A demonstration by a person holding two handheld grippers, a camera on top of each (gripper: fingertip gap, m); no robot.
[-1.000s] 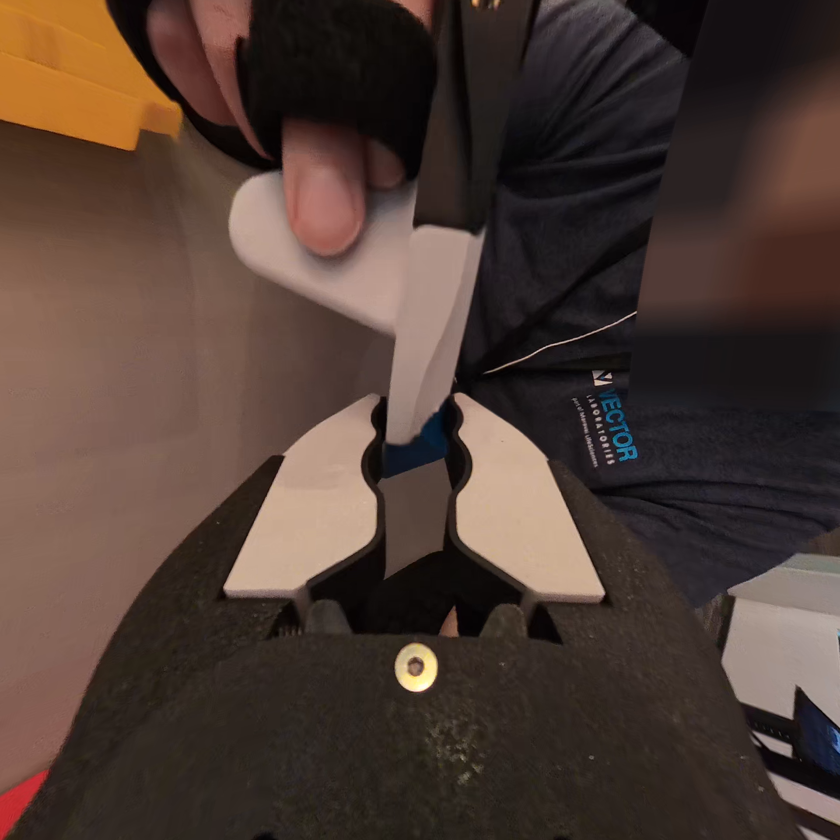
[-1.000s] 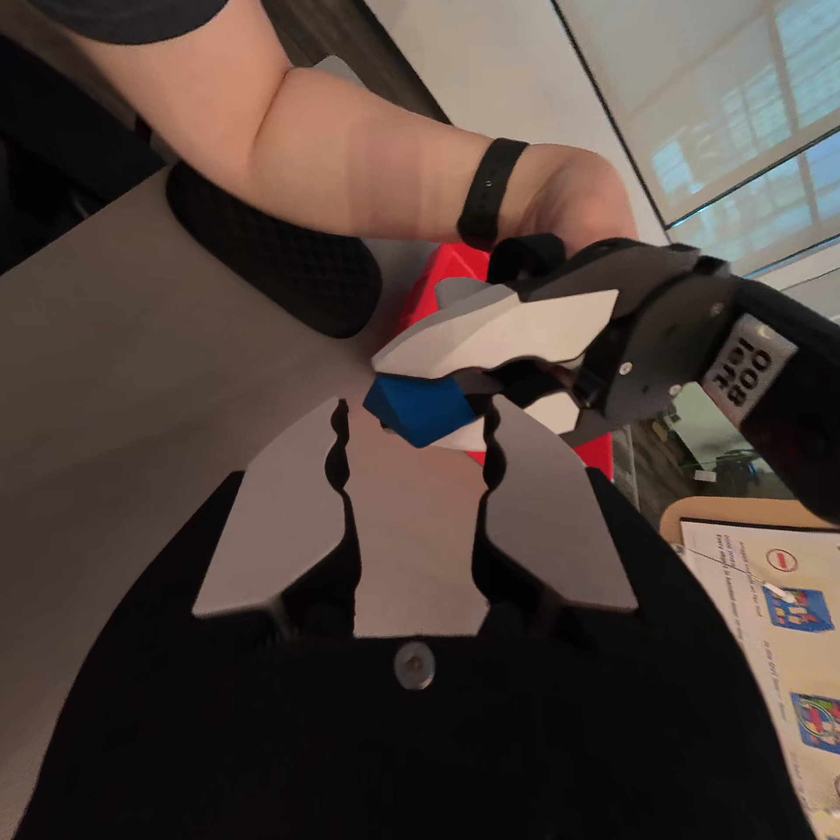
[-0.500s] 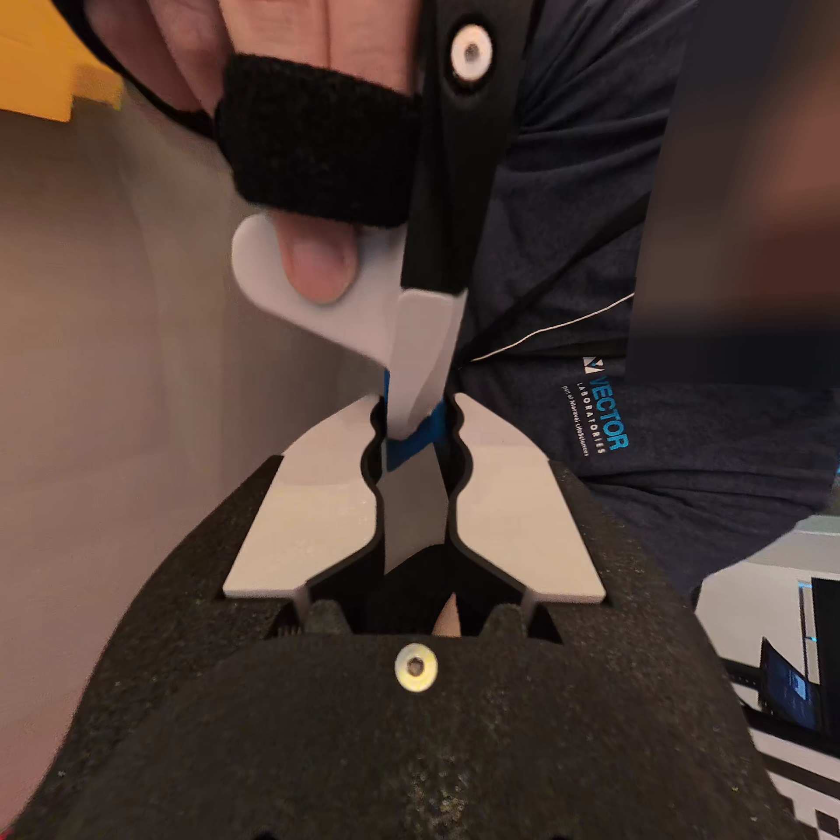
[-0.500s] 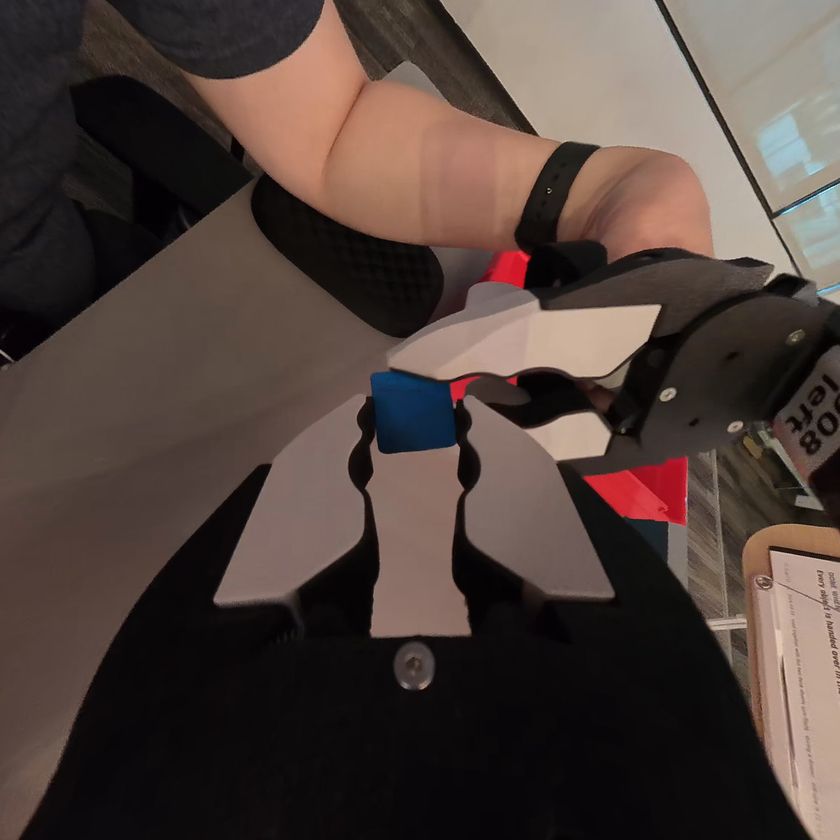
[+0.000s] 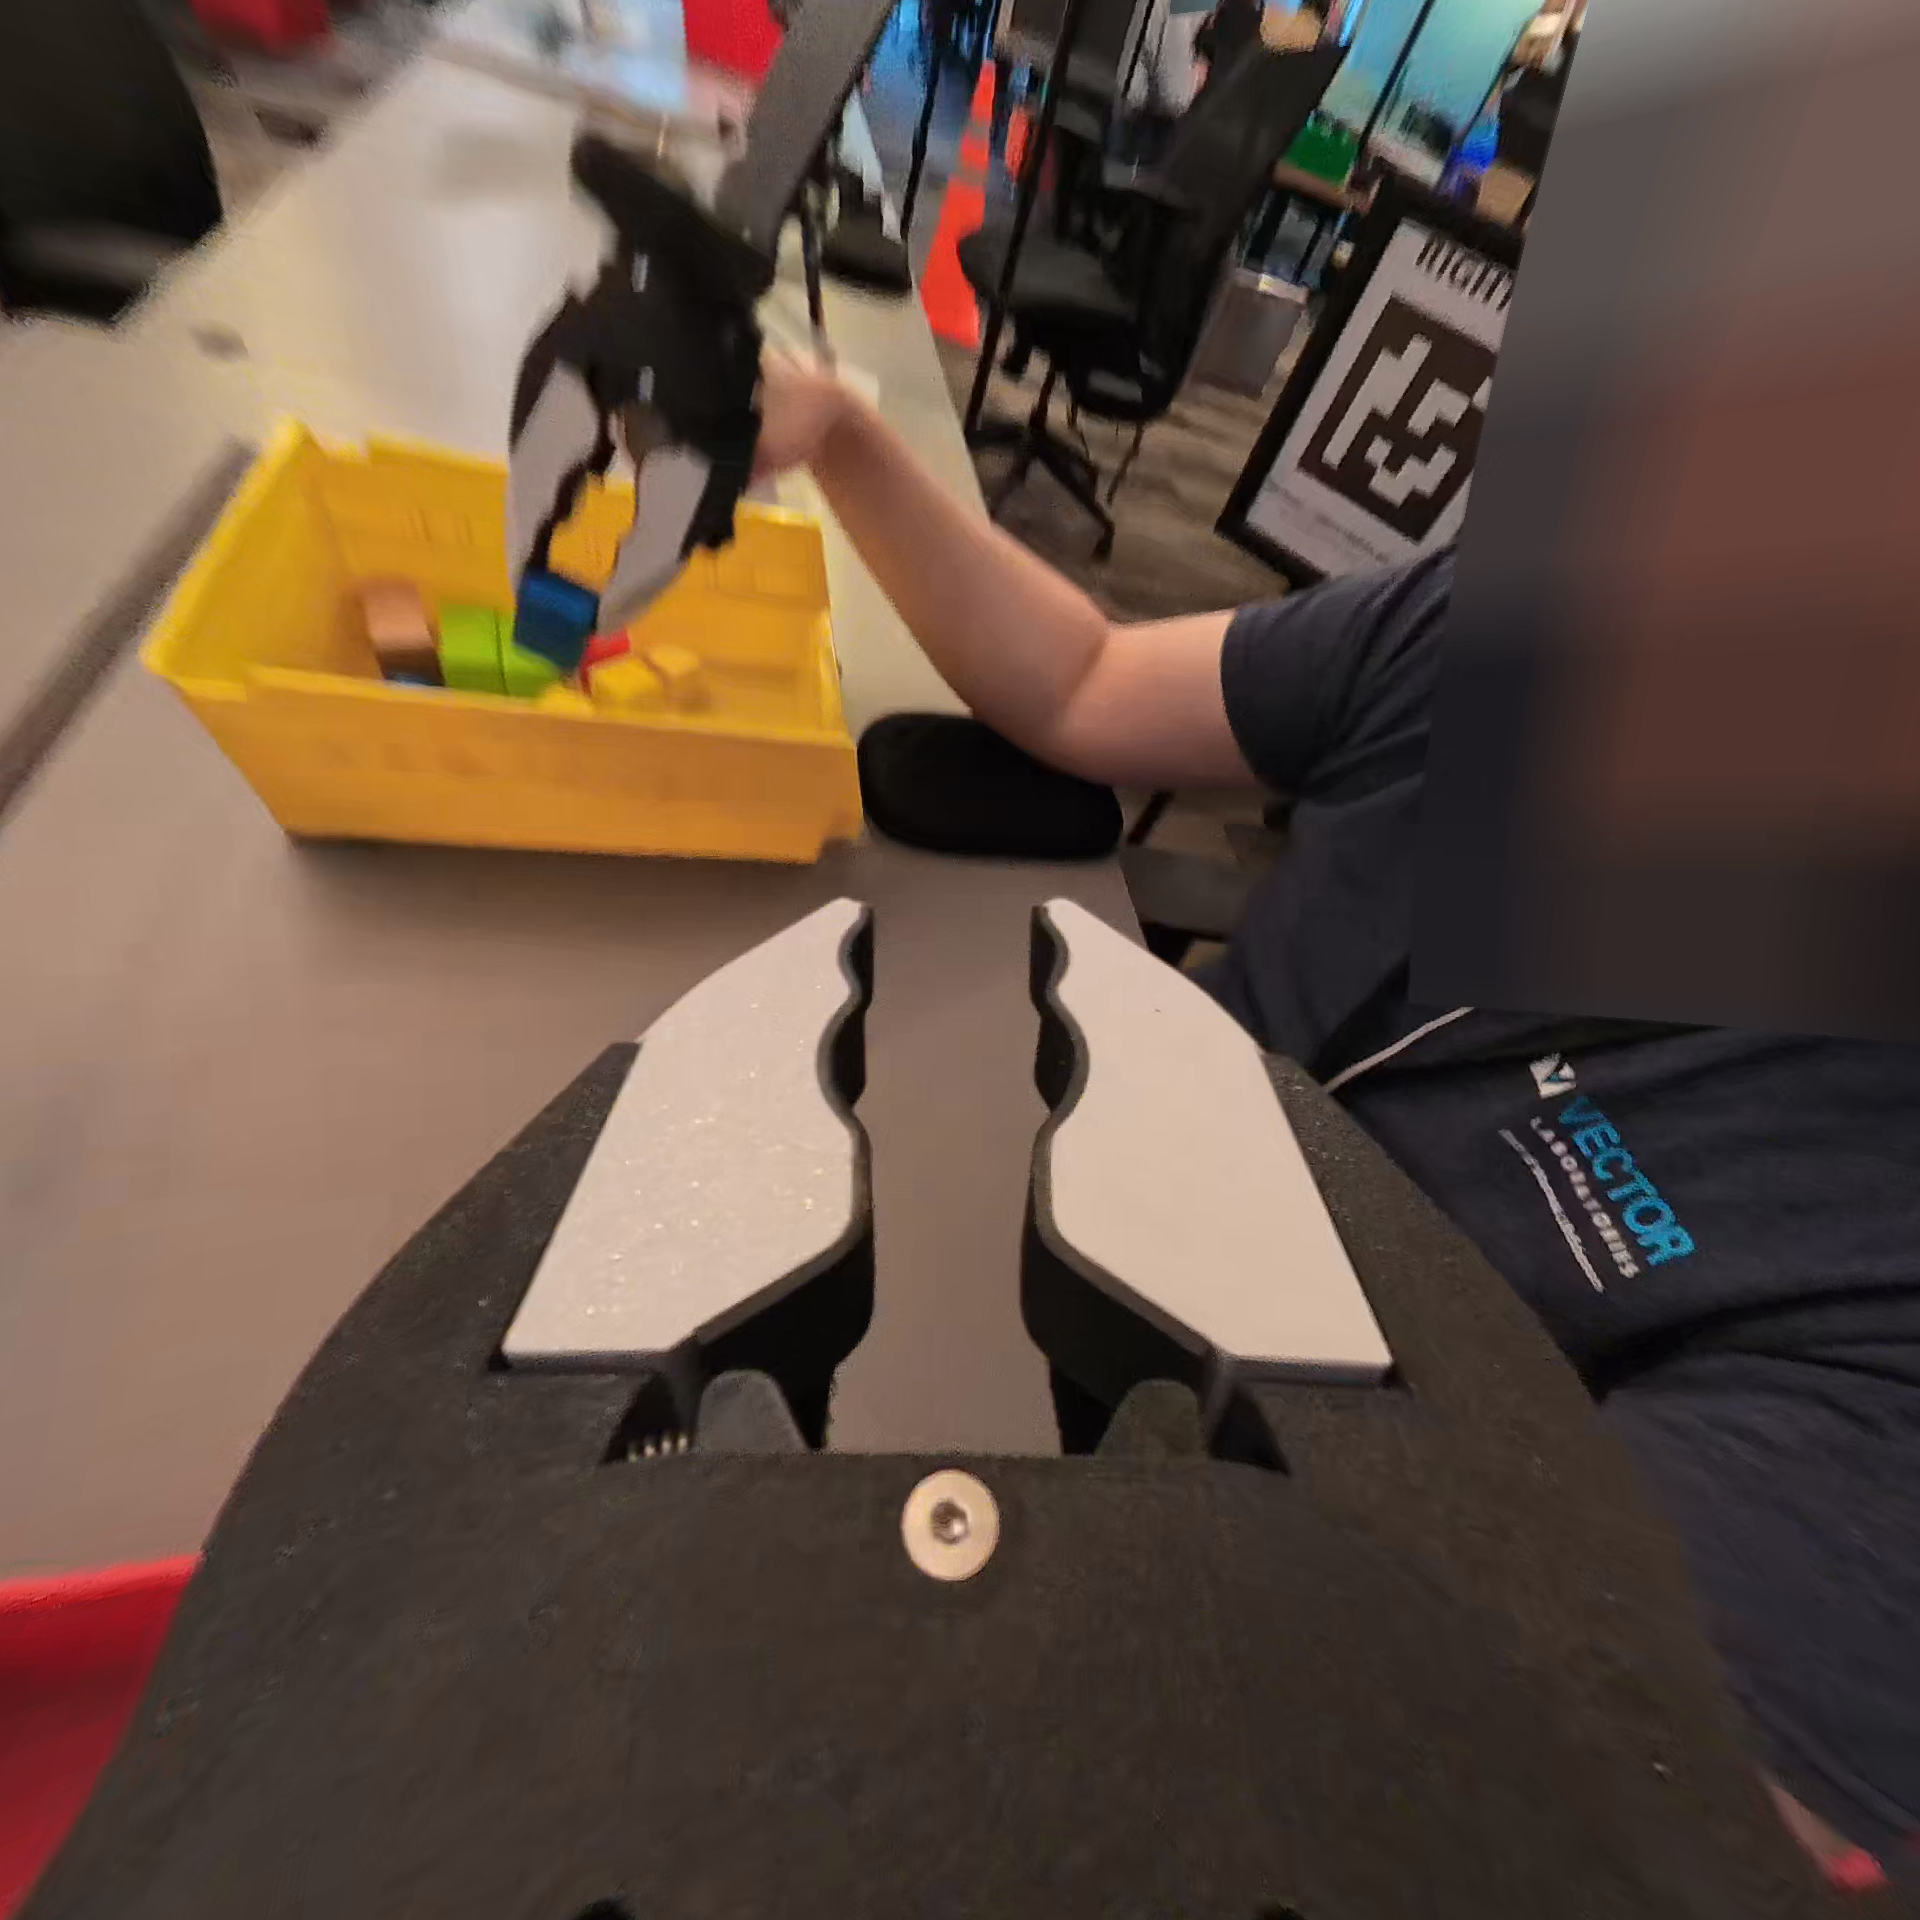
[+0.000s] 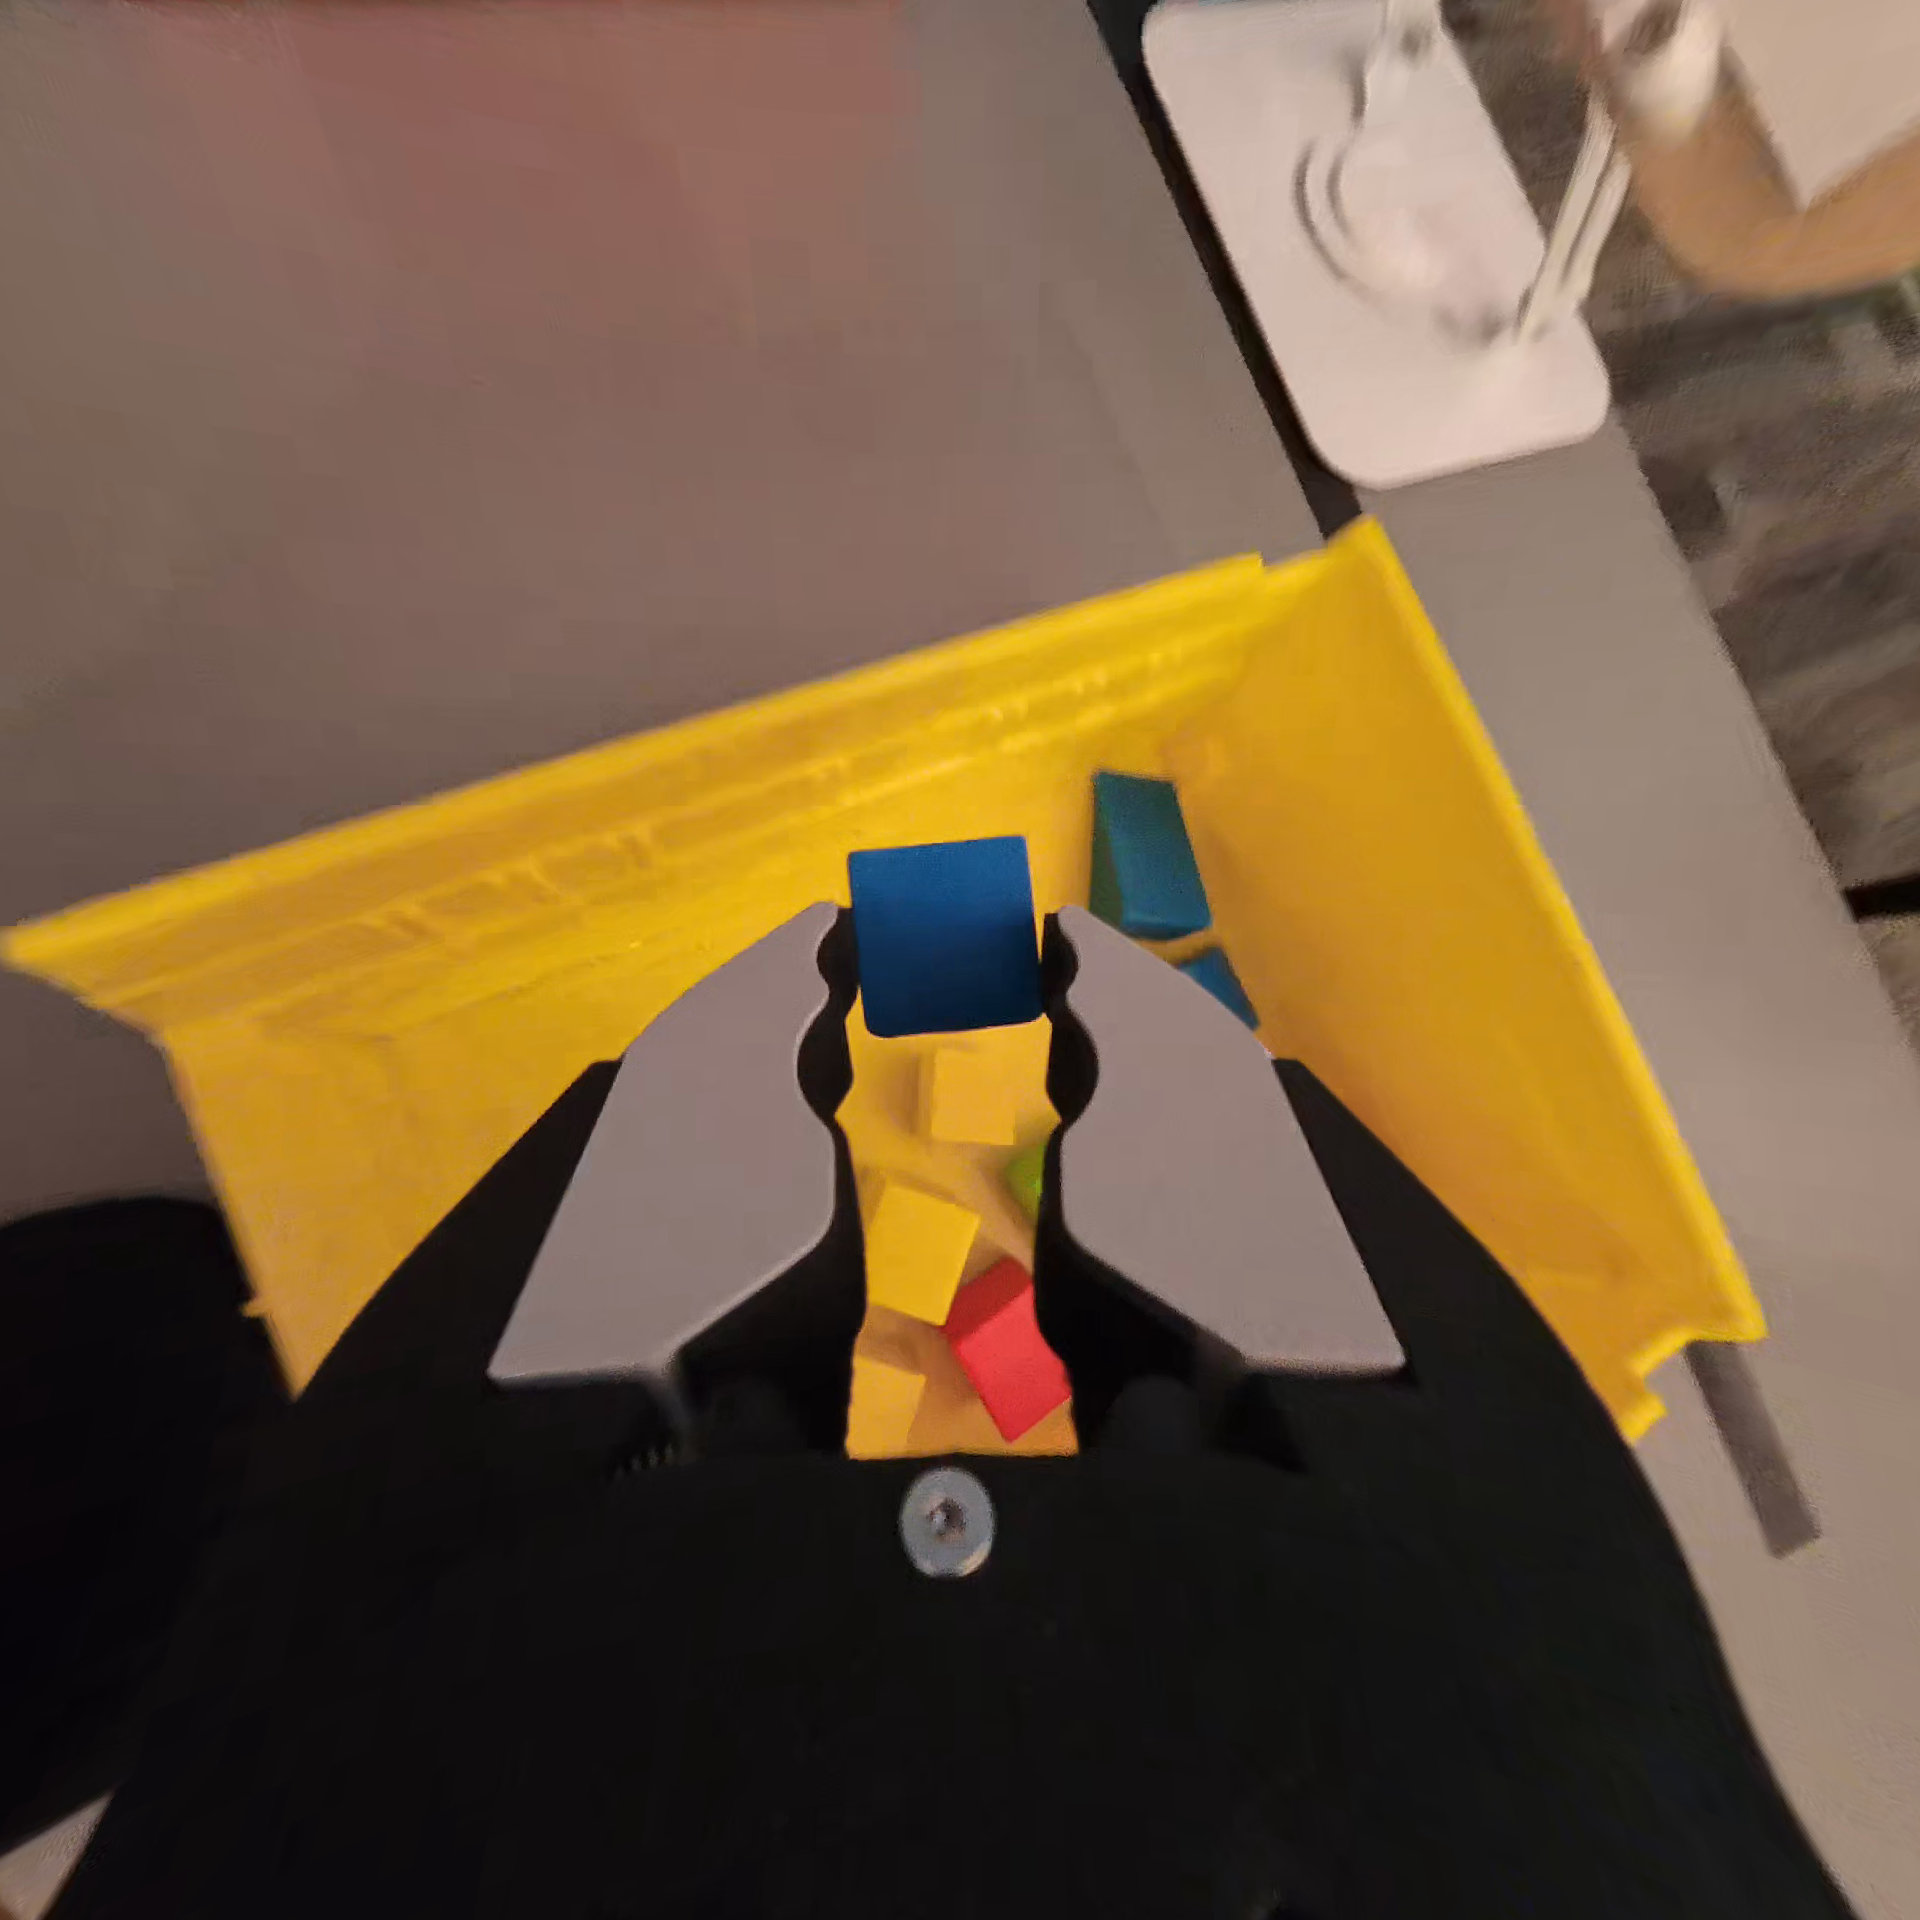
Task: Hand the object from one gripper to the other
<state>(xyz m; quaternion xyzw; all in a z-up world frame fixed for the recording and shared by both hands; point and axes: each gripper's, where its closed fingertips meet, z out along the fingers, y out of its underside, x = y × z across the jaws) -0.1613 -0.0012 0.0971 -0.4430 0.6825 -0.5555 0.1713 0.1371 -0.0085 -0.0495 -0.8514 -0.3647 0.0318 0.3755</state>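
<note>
above the yellow bin point(image 6: 1455, 935), centre frame, the right tongs point(image 6: 943, 925) grip the blue block point(image 6: 940, 935); the left tongs point(image 5: 948, 914) gape empty over the desk point(image 5: 260, 1039). handover looks done, only release left.

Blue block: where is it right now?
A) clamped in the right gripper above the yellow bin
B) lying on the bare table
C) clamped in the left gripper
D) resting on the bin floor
A: the right gripper pinches the blue block at its fingertips over the yellow bin, while the left gripper is open and empty.
</note>
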